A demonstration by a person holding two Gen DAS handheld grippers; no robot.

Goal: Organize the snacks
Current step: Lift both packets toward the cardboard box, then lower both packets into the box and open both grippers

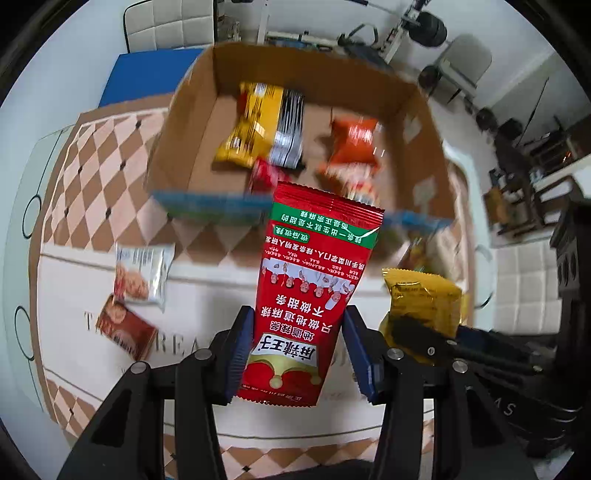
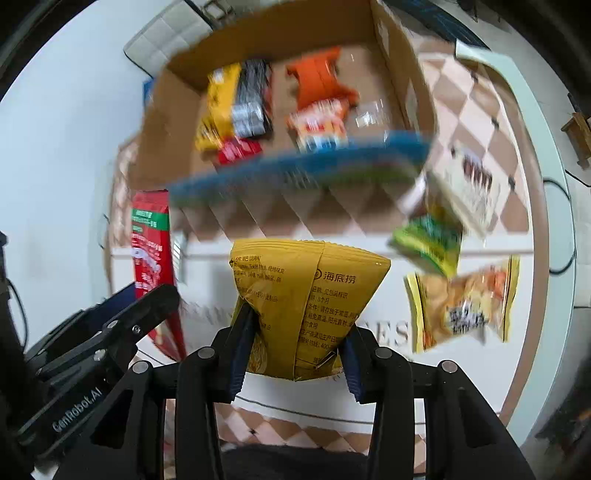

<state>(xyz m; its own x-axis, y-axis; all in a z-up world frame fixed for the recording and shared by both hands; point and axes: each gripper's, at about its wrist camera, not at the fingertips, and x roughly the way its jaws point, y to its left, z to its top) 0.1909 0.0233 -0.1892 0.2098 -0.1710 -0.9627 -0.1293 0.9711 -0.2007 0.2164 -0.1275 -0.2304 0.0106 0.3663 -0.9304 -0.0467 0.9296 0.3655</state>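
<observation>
red spicy-strip packet [image 1: 314,295] pinched low by the left gripper [image 1: 295,354], yellow packet [image 2: 299,306] clamped likewise in the right gripper [image 2: 295,354], both held up with free ends toward the cardboard box [image 1: 184,147] at 12 o'clock, likely for dropping in. box already holds several snacks; loose packets [image 1: 142,273] lie on the table [image 1: 74,280] at 9 o'clock, still unsorted.

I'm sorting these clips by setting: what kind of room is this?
Probably a home living space doubling as a gym: weight equipment and padded chairs stand behind a table with a checkered cloth.
</observation>
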